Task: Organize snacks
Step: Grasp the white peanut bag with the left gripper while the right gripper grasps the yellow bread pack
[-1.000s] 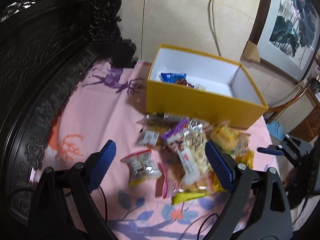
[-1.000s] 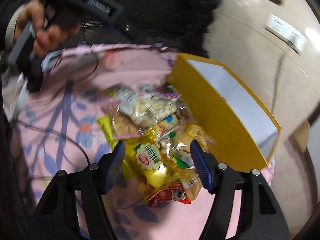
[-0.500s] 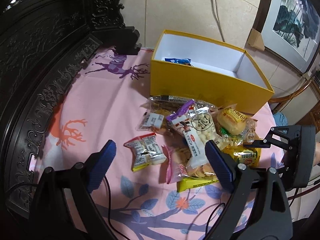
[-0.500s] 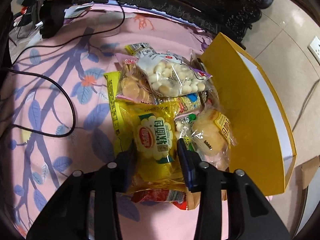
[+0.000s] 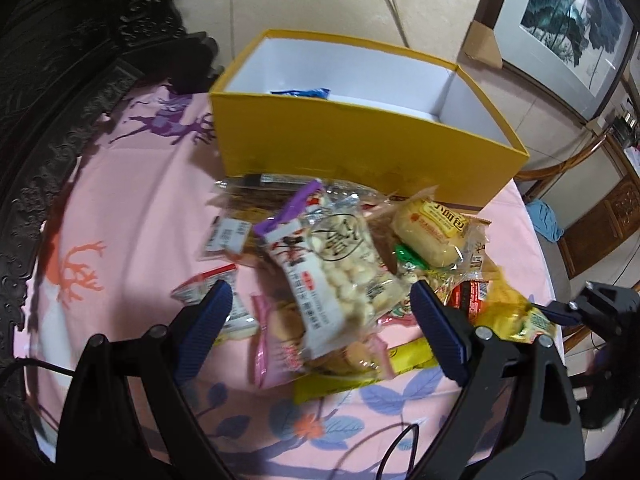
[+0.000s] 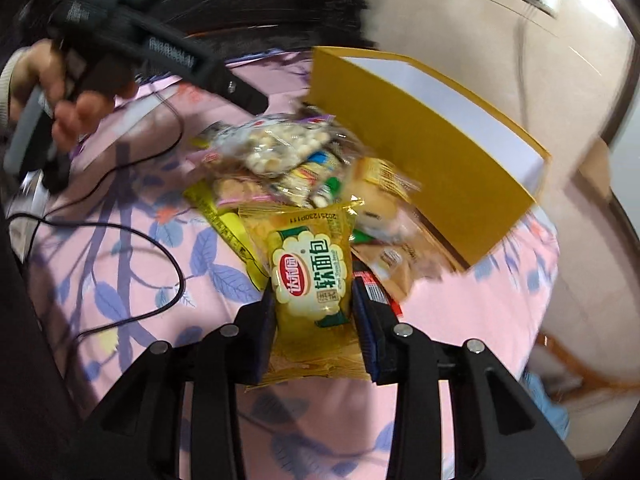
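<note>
The right gripper [image 6: 313,312] has its fingers [image 6: 267,316] clamped on a glossy yellow soft-bread packet [image 6: 308,276], with the yellow cardboard box [image 6: 420,152] ahead. The slick, puffy wrapper may slip free. The left gripper [image 5: 320,328] hangs with fingers [image 5: 208,320] apart, straddling a clear bag of white puffs [image 5: 340,276].

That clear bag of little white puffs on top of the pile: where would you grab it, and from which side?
Grip the puff bag across its narrow middle, coming down from above. It lies flat on top of the other snacks, long axis pointing toward the yellow box, both long edges exposed. The left gripper already straddles it, jaws wide; its crimped ends look too thin and slippery.
</note>
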The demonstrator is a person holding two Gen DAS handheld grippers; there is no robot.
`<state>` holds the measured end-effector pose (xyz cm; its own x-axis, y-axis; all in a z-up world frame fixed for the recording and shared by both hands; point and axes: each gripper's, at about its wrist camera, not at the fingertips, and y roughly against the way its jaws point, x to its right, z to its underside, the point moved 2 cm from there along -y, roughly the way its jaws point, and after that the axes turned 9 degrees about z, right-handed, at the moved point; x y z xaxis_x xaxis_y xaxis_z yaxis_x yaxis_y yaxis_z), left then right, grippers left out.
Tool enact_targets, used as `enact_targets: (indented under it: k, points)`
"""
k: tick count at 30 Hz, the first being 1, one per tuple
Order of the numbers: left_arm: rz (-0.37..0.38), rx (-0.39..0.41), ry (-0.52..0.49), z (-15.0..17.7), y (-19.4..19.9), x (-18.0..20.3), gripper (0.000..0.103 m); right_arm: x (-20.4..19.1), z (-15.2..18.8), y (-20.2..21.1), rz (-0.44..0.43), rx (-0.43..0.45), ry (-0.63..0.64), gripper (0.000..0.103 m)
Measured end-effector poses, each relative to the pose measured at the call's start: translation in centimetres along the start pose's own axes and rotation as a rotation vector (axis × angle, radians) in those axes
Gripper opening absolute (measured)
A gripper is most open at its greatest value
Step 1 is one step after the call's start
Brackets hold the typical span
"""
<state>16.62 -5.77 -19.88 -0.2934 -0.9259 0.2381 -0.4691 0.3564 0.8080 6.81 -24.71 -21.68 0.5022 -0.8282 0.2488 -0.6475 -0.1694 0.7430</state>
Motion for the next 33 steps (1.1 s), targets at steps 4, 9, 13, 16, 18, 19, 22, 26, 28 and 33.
enact_targets:
  k: [4, 9, 13, 16, 18, 19, 22, 26, 28, 33]
  points:
    - [0.005, -0.033, 0.009, -0.2, -2.2, 0.5, 0.092, 0.6, 0.8, 0.2, 0.022, -0.029, -0.109, 0.037]
    - [0.011, -0.070, 0.069, -0.7, -4.7, 0.3, 0.092, 0.3, 1.3, 1.0, 0.032, -0.031, -0.208, 0.037]
    - [-0.009, -0.101, 0.095, -0.8, -6.4, 0.0, 0.092, 0.0, 1.5, 1.5, 0.030, -0.028, -0.260, 0.037]
    - [-0.009, -0.115, 0.110, -0.8, -7.3, -0.3, 0.091, -0.2, 1.6, 1.7, 0.025, -0.030, -0.282, 0.037]
    - [0.000, -0.122, 0.126, -0.8, -7.7, -0.7, 0.086, -0.2, 1.6, 1.6, 0.023, -0.032, -0.291, 0.037]
    - [0.009, -0.126, 0.131, -0.7, -7.9, -0.8, 0.083, -0.3, 1.6, 1.5, 0.023, -0.034, -0.294, 0.037]
    - [0.037, -0.126, 0.127, -0.7, -8.0, -0.8, 0.065, -0.3, 1.5, 1.3, 0.023, -0.037, -0.300, 0.037]
    - [0.058, -0.104, 0.067, -0.7, -7.5, 0.3, 0.044, -0.1, 1.3, 1.2, 0.026, -0.033, -0.307, 0.037]
    - [0.061, -0.094, 0.068, -0.6, -7.2, 0.3, 0.042, -0.1, 1.2, 1.2, 0.028, -0.032, -0.309, 0.037]
    - [0.057, -0.088, 0.081, -0.4, -6.1, 0.0, 0.040, 0.1, 1.1, 1.2, 0.034, -0.029, -0.320, 0.037]
